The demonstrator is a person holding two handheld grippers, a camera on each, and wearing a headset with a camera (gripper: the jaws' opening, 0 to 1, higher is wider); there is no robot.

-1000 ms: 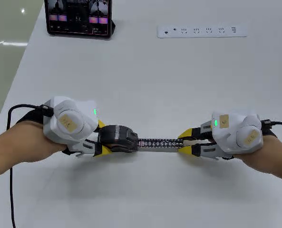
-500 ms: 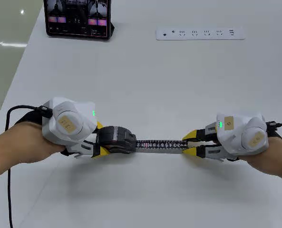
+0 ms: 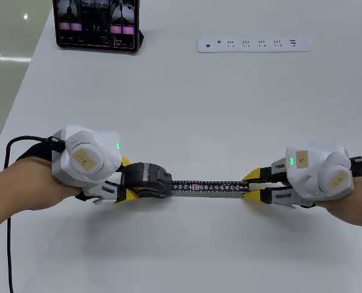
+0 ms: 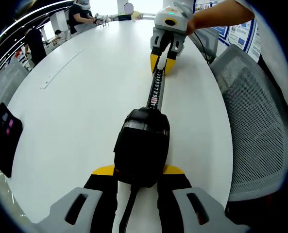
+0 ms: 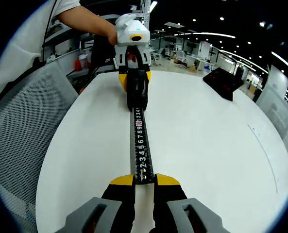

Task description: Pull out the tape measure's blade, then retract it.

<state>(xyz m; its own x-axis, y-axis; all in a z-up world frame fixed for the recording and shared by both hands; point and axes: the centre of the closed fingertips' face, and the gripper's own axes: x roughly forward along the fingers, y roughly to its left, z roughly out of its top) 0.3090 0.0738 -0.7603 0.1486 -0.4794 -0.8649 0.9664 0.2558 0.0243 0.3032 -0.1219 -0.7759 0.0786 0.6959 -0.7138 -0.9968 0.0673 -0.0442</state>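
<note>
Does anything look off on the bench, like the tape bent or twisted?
Nothing stands out. The left gripper holds the tape measure case, and the blade runs straight and flat along the table to the right gripper, which pinches its tip.

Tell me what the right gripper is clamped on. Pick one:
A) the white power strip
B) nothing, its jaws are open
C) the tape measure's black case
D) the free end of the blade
D: in the right gripper view the right gripper is shut on the tip of the blade, while the left gripper holds the case at the far end.
</note>
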